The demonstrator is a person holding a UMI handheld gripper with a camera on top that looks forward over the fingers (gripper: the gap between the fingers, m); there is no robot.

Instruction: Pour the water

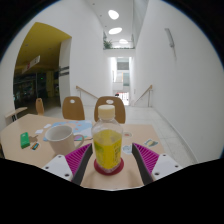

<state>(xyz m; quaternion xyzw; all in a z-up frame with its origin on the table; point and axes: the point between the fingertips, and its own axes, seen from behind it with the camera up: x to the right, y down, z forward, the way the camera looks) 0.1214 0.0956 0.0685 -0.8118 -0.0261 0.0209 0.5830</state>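
Note:
A clear bottle (108,146) with a white cap and yellow liquid stands upright on a round red coaster (110,168) on the light wooden table (150,135). My gripper (111,151) is open. The bottle stands between the two fingers, with a gap showing at its right side. The magenta pads (72,159) flank it left and right. A white mug (60,137) stands on the table to the left of the bottle, just beyond the left finger. A small clear thing, perhaps a glass (126,148), stands close behind the bottle on its right.
A small green object (26,140) lies at the table's left, past the mug. Two wooden chairs (73,107) (110,108) stand at the far side of the table. Behind them is a white hall with a stairway.

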